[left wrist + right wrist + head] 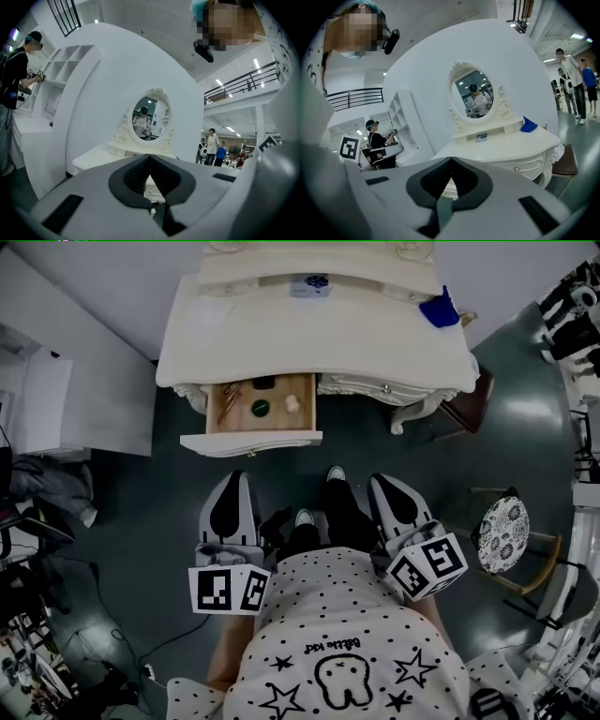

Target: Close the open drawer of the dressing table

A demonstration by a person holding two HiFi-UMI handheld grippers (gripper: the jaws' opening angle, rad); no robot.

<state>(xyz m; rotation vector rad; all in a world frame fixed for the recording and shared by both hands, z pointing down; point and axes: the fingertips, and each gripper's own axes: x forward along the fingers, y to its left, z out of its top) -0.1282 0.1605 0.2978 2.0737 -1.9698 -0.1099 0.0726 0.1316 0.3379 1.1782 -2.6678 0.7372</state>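
The white dressing table [375, 343] stands ahead of me, with its left drawer [251, 441] pulled open. Small items lie in the drawer, among them a dark round one [260, 408] and a pink one [292, 403]. In the head view my left gripper [236, 475] is shut and empty, a short way in front of the drawer's front panel and not touching it. My right gripper [380, 482] is also shut and empty, level with the left one and further right. The oval mirror [474, 97] shows above the table in the right gripper view, over the closed right drawer [525, 165].
A blue cloth [439, 311] lies on the table's right end. A brown seat [466, 409] sits by the table's right leg, and a patterned round stool [503, 534] stands at my right. Clutter and cables [37, 521] fill the left side. People stand in the background [212, 146].
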